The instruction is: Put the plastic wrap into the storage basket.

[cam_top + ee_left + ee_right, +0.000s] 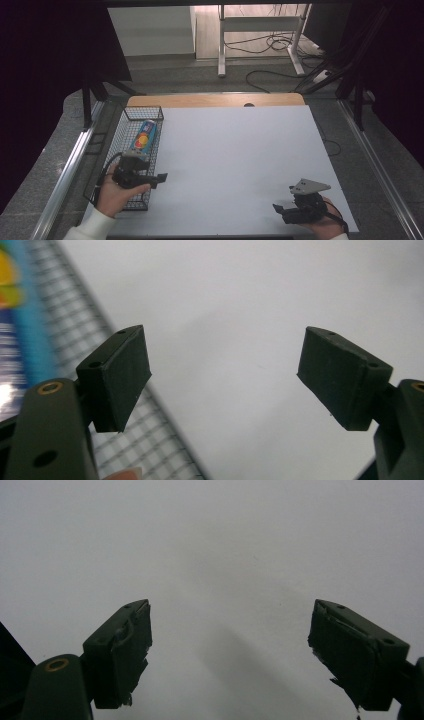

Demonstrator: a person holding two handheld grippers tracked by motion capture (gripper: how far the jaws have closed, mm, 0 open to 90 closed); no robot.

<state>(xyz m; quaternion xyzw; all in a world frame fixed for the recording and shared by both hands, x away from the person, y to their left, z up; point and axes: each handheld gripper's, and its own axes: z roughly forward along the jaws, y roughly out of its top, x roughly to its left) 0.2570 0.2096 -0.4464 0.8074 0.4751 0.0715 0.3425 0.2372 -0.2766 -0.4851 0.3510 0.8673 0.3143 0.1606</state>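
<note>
High view: the left gripper (161, 179) is seen at lower left with jaws spread and nothing between them, just beside the wire basket (116, 145); the right gripper (278, 208), lower right, is likewise spread and unloaded over the bare tabletop (235, 150). A blue tube (143, 136) with yellow and red print lies inside the basket. Any withdrawal is judged best made clear of the mesh rim.

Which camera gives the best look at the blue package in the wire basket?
The high view: the blue package lies whole inside the wire basket. The left gripper view catches a blurred strip of it at its left edge. The right gripper view faces white tabletop.
</note>
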